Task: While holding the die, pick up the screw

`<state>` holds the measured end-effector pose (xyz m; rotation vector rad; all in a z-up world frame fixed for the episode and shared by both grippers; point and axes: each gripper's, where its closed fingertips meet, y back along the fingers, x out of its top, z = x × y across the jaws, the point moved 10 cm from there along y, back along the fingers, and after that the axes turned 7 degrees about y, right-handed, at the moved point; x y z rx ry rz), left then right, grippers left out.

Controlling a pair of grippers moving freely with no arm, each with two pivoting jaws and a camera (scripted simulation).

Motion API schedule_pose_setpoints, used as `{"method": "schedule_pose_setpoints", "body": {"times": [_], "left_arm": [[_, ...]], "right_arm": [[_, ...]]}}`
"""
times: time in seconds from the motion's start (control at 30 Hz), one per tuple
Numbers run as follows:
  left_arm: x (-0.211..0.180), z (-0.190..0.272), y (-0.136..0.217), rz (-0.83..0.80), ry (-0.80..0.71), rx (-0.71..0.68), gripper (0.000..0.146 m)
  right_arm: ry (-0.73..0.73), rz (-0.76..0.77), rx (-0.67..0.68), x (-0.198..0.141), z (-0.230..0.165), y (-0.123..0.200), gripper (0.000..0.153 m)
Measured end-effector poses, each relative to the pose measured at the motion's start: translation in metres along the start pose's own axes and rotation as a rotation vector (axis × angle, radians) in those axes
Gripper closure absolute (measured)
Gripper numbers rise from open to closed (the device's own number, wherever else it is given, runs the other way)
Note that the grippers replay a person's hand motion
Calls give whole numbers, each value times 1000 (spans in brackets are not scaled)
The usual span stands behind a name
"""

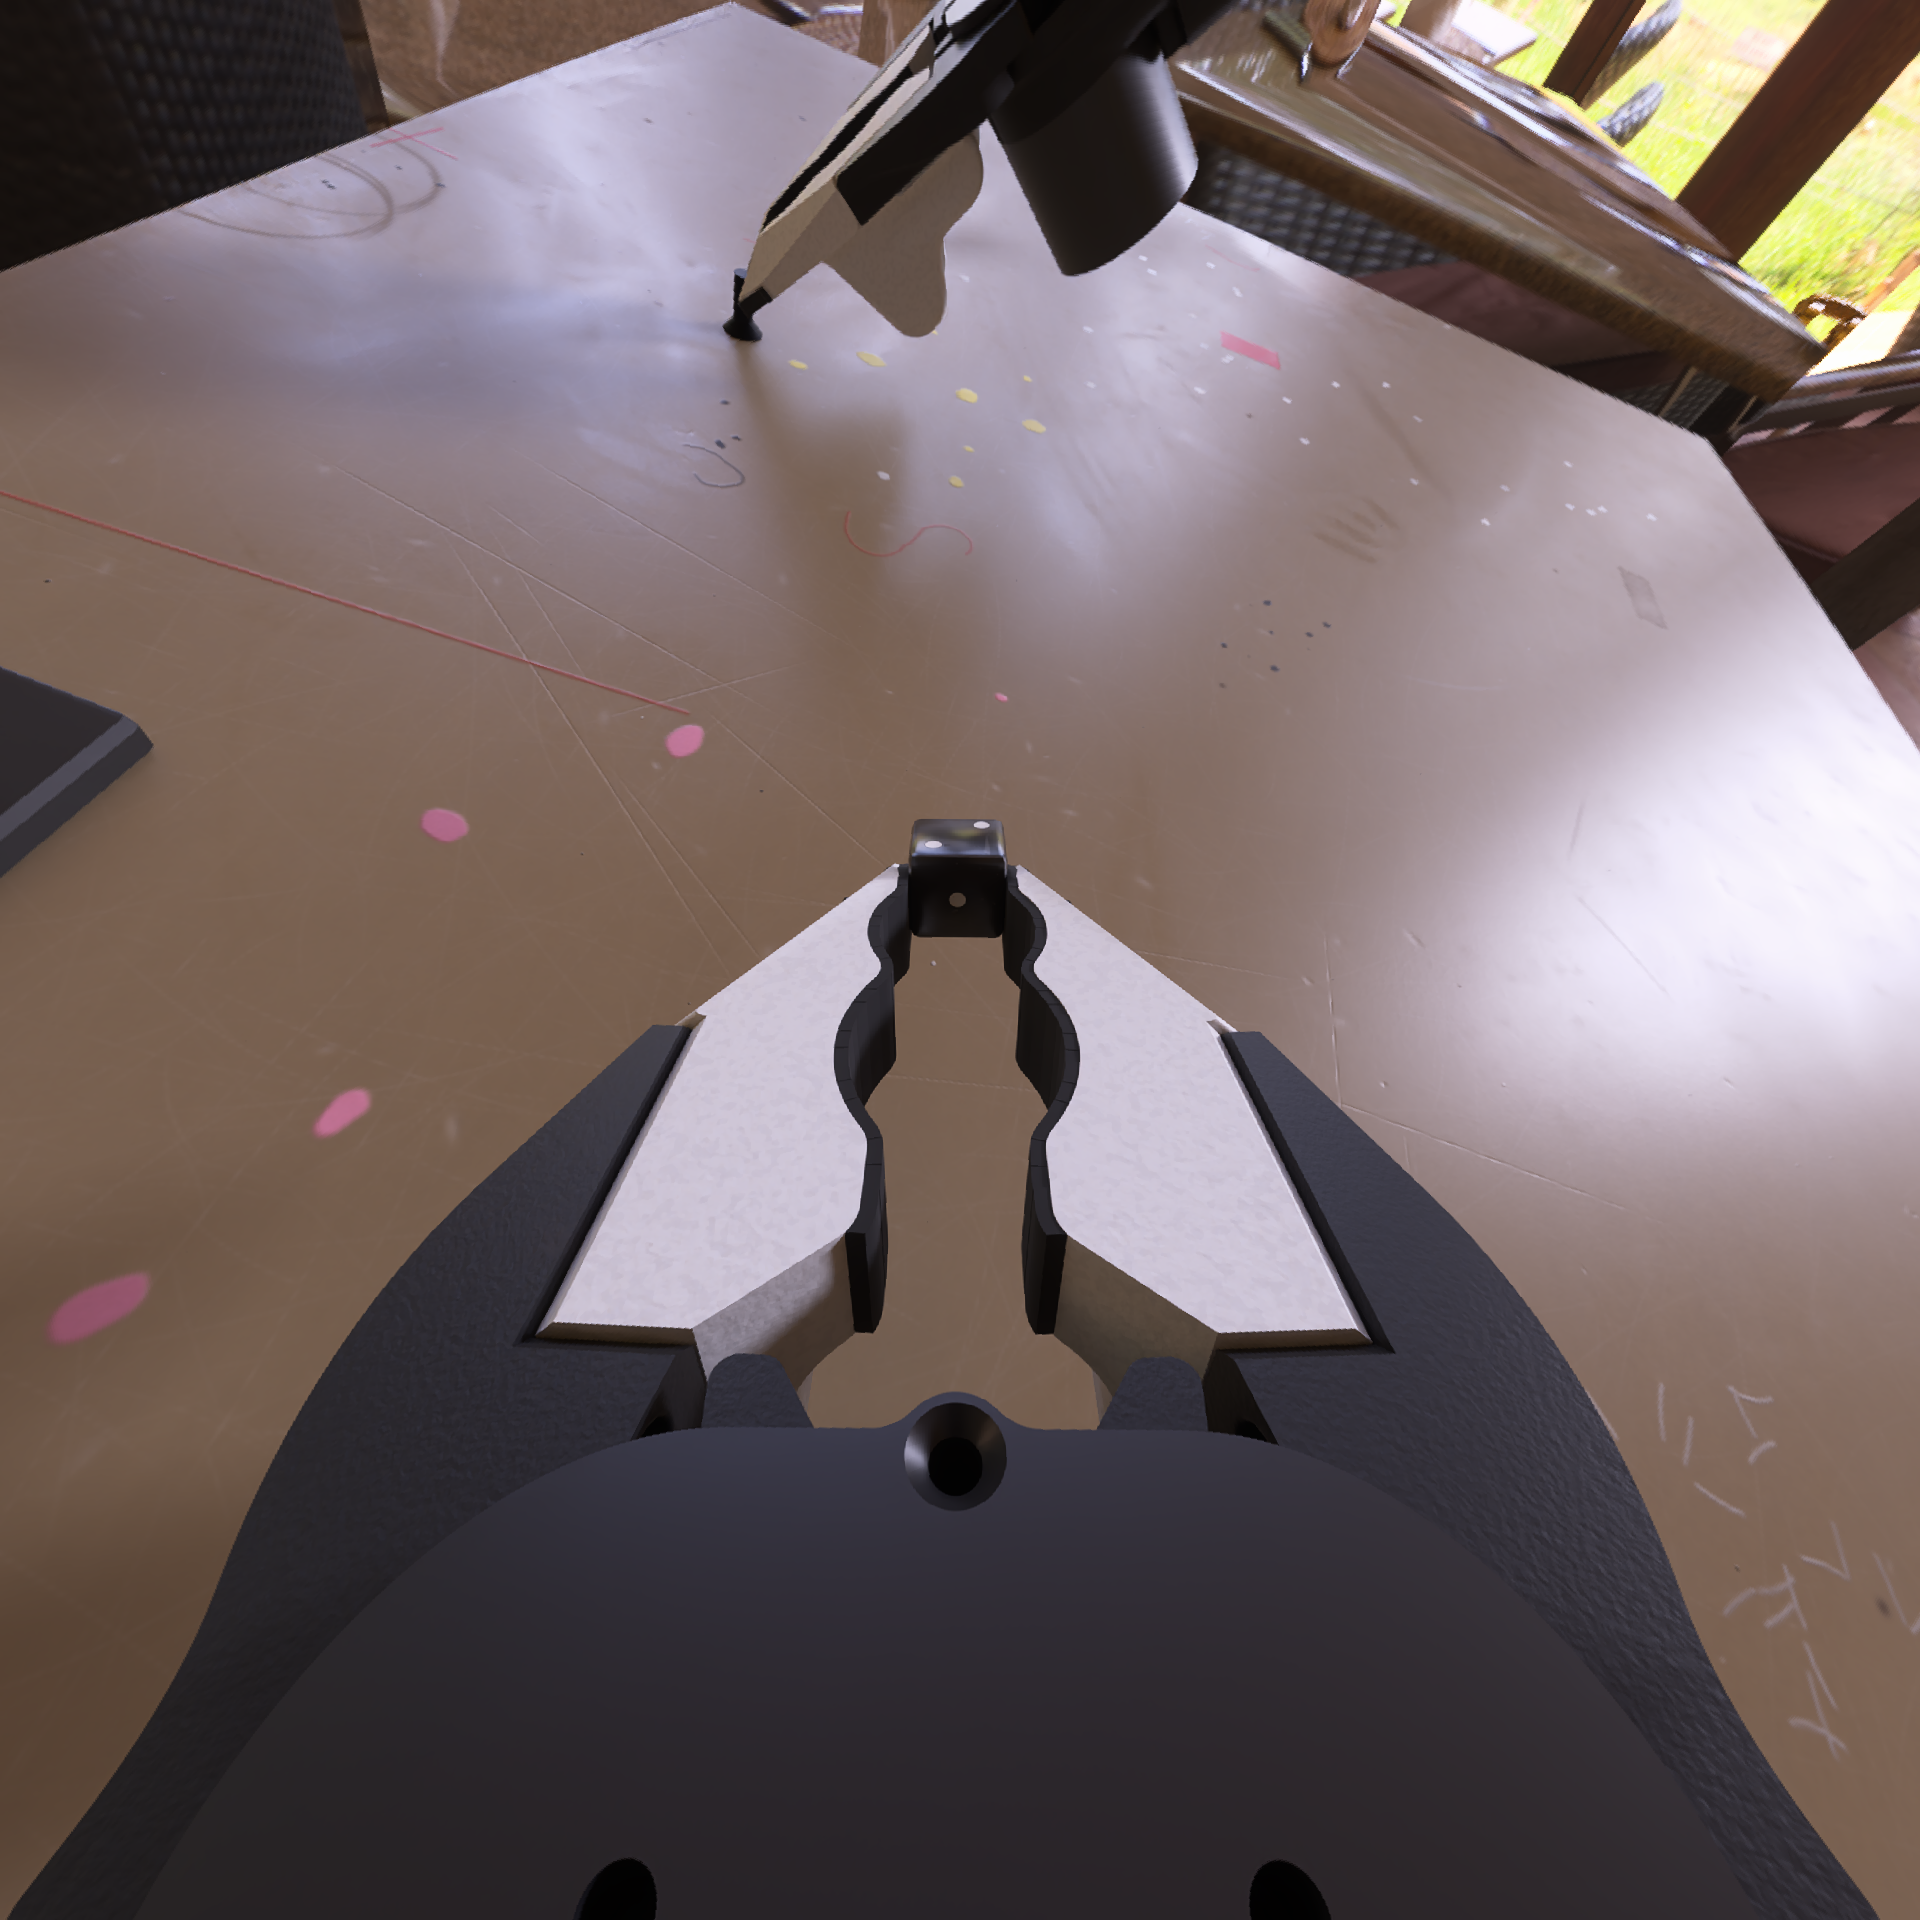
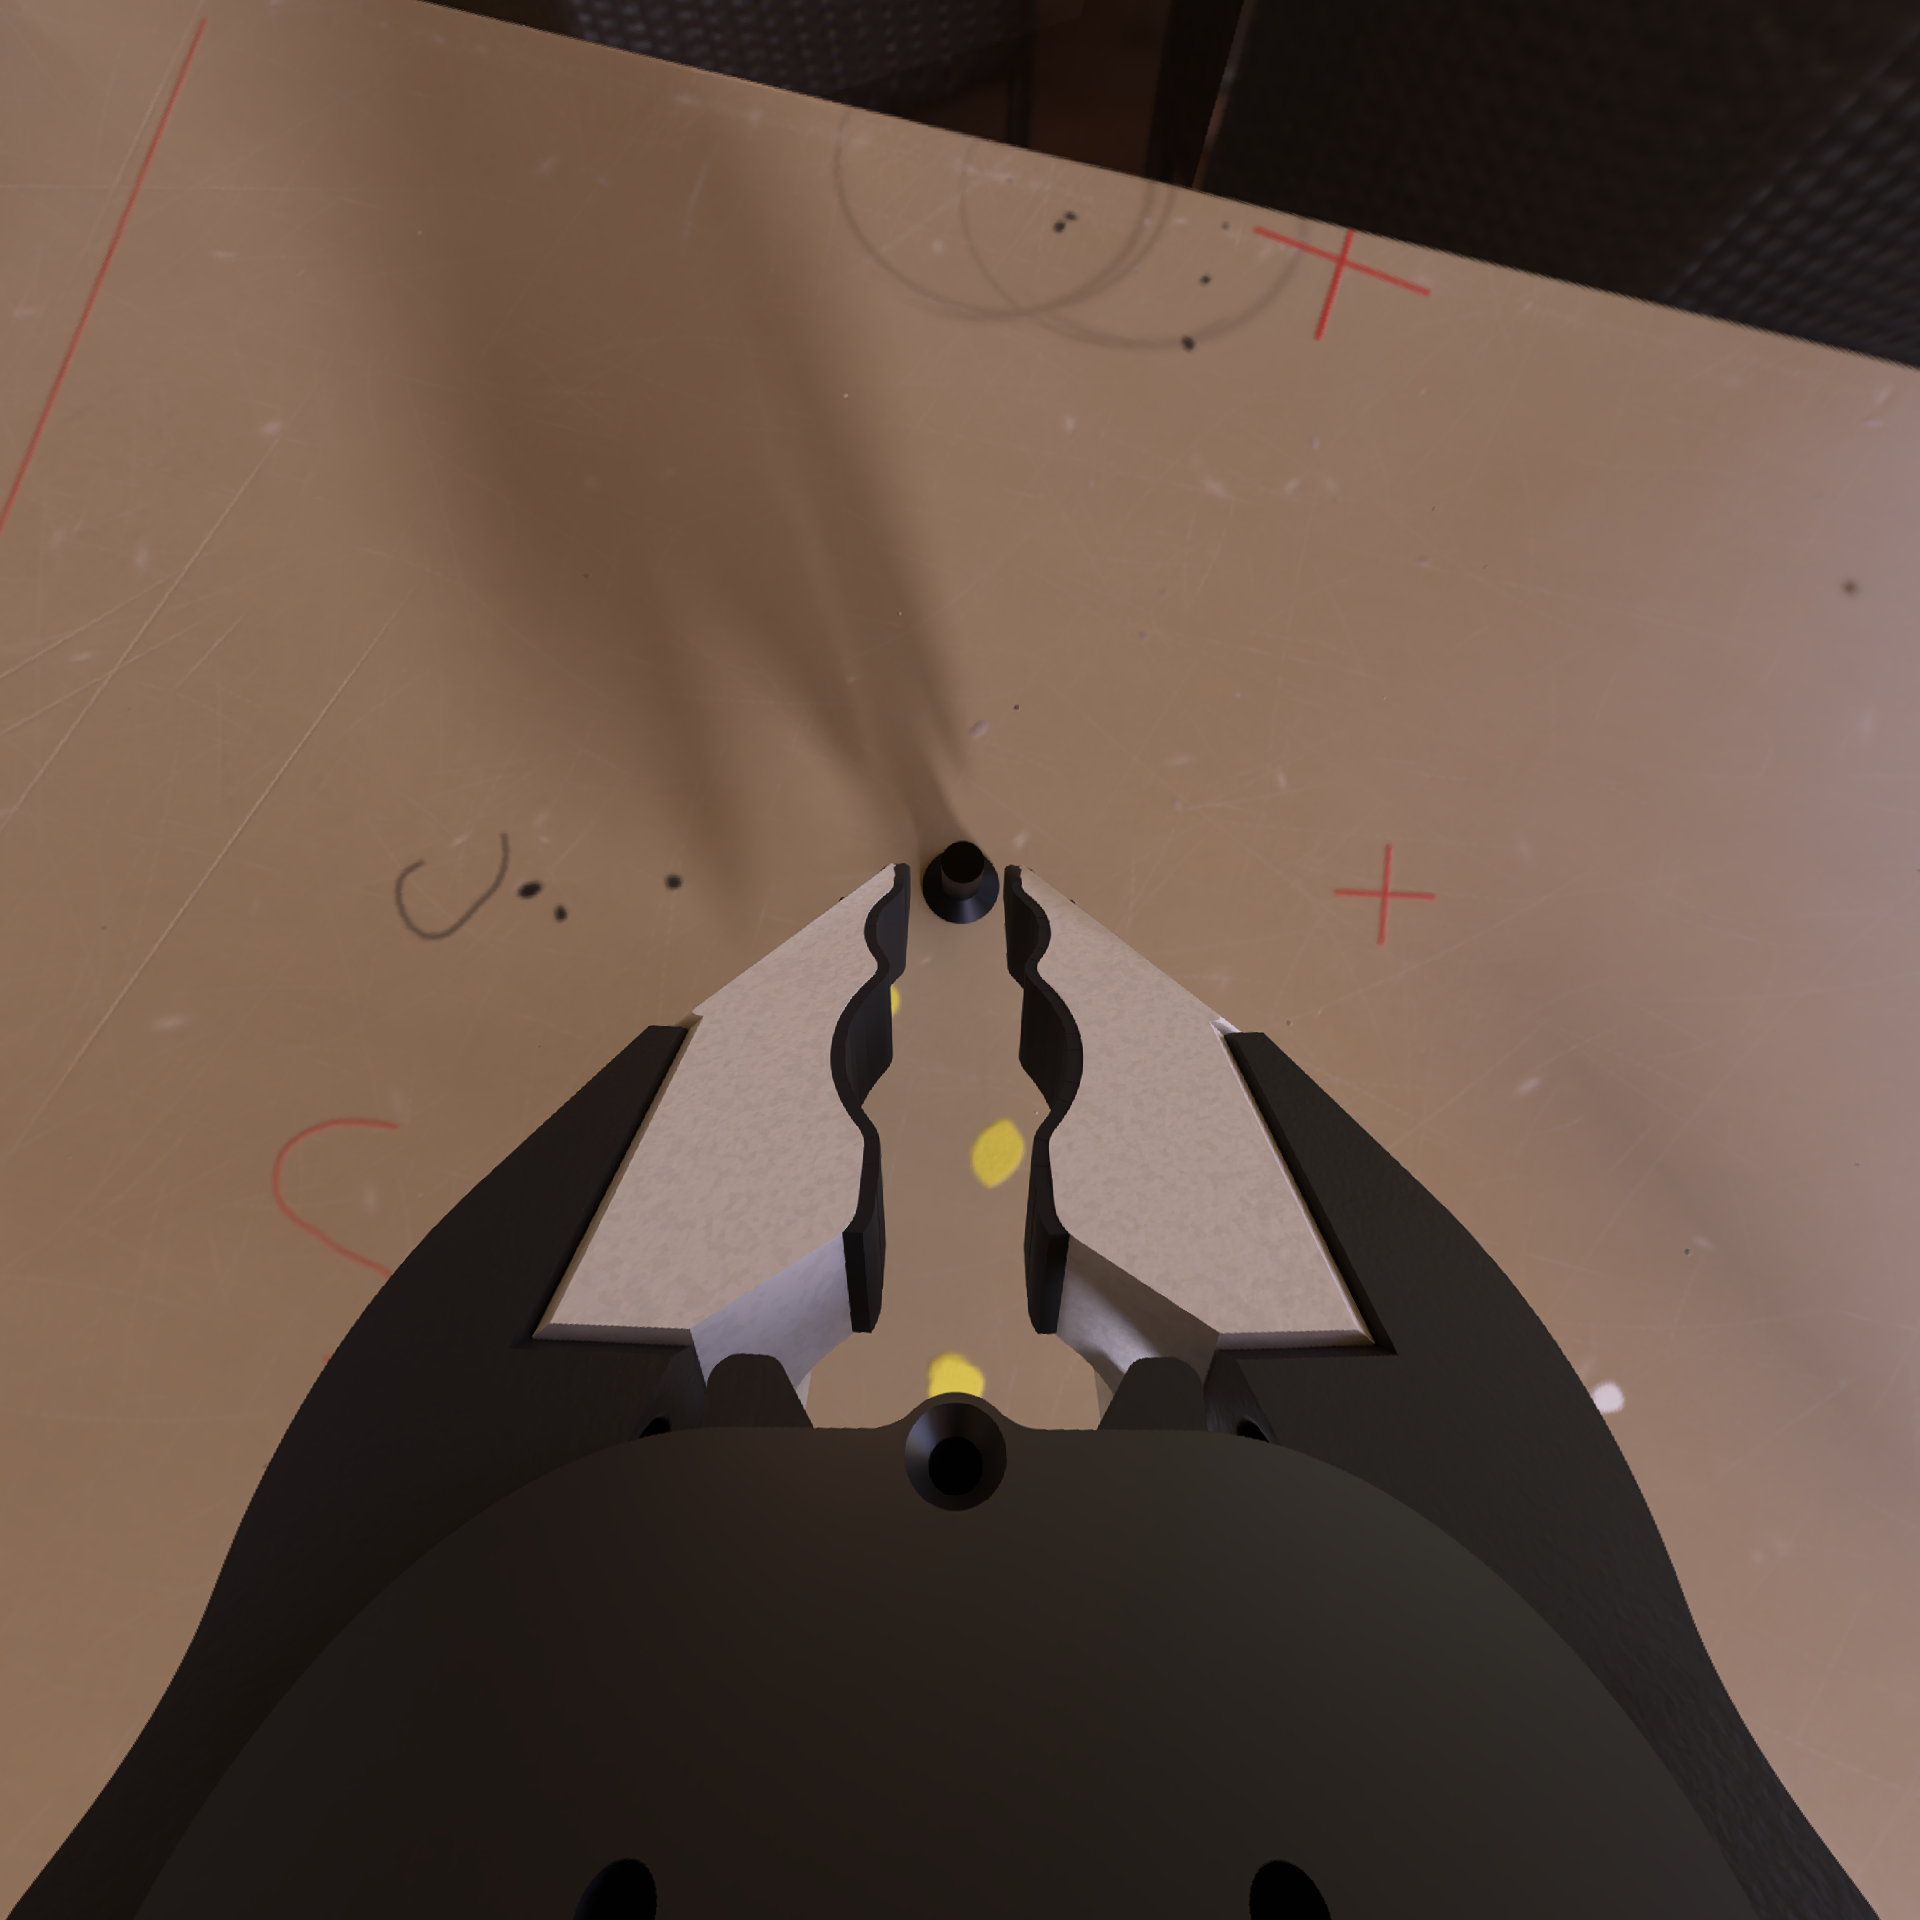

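The left gripper [image 1: 957,883] pinches the black die [image 1: 957,878] at frame centre. The right gripper [image 2: 957,883] has its jaws parted around the screw [image 2: 959,883], standing head-down on the tabletop [image 2: 1455,675].

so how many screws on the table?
1. The black screw stands head-down on the table, between the right hand-held gripper fingertips. More may be hidden.
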<state>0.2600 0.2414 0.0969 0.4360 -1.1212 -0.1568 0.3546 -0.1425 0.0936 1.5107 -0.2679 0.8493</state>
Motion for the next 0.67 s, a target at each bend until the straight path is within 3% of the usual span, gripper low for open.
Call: {"method": "schedule_pose_setpoints", "body": {"times": [0.47, 0.6, 0.67], "left_arm": [[2, -3, -1, 6, 30, -43, 130], [3, -4, 1, 25, 39, -42, 130], [3, -5, 3, 46, 53, -39, 130]], "right_arm": [[-35, -6, 25, 0, 4, -6, 145], [31, 68, 67, 6, -6, 7, 145], [122, 128, 160, 12, -21, 19, 145]]}}
